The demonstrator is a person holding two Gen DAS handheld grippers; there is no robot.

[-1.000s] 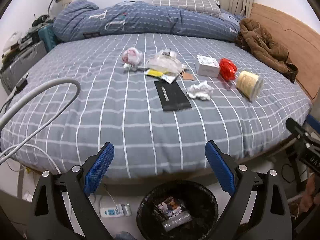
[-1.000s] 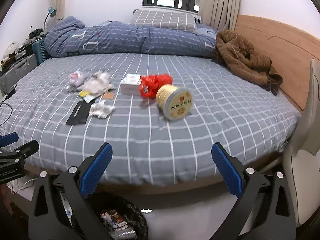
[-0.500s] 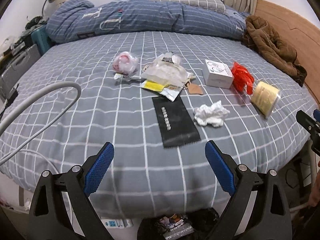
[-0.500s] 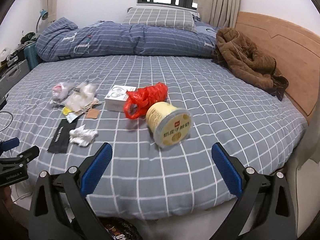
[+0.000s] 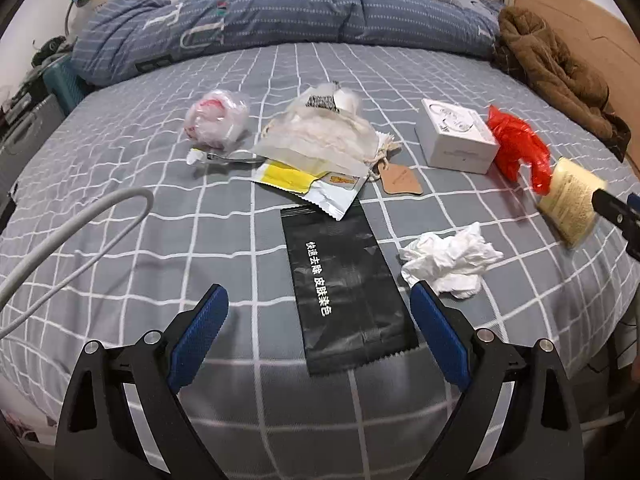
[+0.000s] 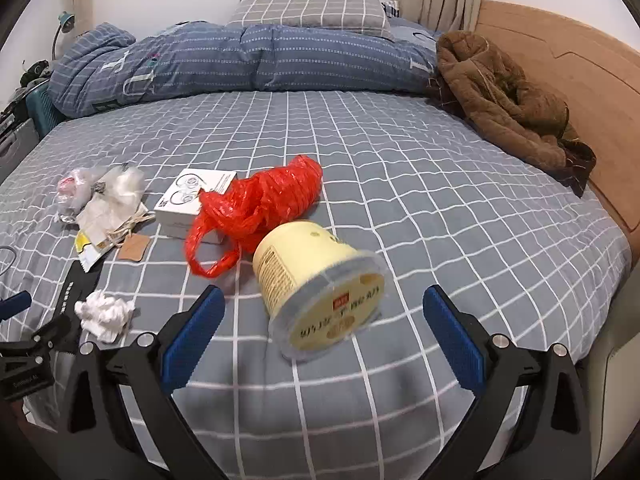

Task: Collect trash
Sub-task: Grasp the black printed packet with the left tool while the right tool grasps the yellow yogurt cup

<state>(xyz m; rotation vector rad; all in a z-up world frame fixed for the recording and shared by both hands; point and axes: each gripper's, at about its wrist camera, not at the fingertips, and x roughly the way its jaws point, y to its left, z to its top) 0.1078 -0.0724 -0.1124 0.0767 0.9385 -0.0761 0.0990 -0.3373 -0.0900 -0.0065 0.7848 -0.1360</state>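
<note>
Trash lies scattered on a grey checked bed. My left gripper is open just above a flat black wrapper, whose near end sits between the fingers. A crumpled white tissue lies right of it. My right gripper is open around the lid end of a tipped yellow cup. Behind the cup sit a red plastic bag and a white box. Farther left lie a yellow-and-silver wrapper, a clear bag, a pink-filled plastic bag and a brown tag.
A folded blue duvet and a pillow fill the far side of the bed. A brown coat lies against the wooden headboard on the right. A grey cable loops over the bed's left part.
Both grippers have moved forward and over the bed toward the trash. The bin on the floor has dropped out of both views. Both grippers have stayed open.
</note>
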